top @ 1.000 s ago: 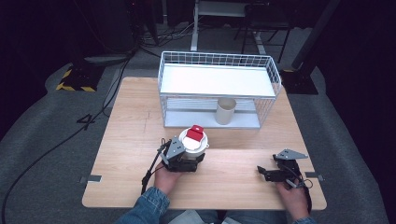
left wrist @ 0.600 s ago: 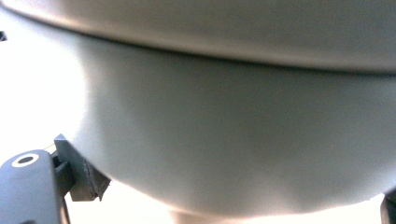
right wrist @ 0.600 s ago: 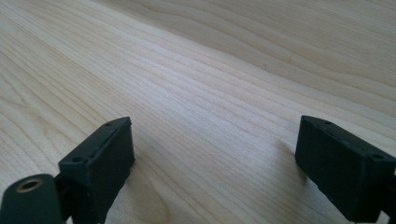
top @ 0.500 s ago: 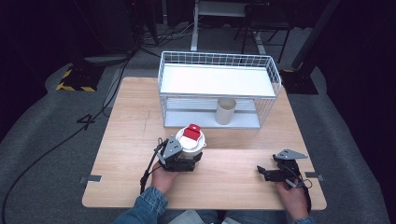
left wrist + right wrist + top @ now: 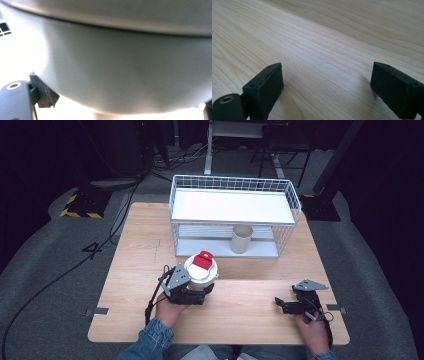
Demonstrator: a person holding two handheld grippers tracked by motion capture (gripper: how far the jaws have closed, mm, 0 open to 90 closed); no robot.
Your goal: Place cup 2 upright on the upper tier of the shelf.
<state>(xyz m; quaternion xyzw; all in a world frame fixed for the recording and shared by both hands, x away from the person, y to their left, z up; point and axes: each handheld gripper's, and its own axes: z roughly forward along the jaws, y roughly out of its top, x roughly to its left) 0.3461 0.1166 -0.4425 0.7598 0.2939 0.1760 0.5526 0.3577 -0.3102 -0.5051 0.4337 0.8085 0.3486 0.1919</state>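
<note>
A white cup with a red-tabbed lid is clamped in the left gripper at mid-table, seemingly for carrying toward the wire rack, while the right gripper rests on the table, jaws wide apart and empty.

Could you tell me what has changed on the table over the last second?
The left gripper, shut on the white lidded cup, has carried it slightly left and toward the person. The right gripper stays open, low over the table, and the beige cup remains in the wire rack.
</note>
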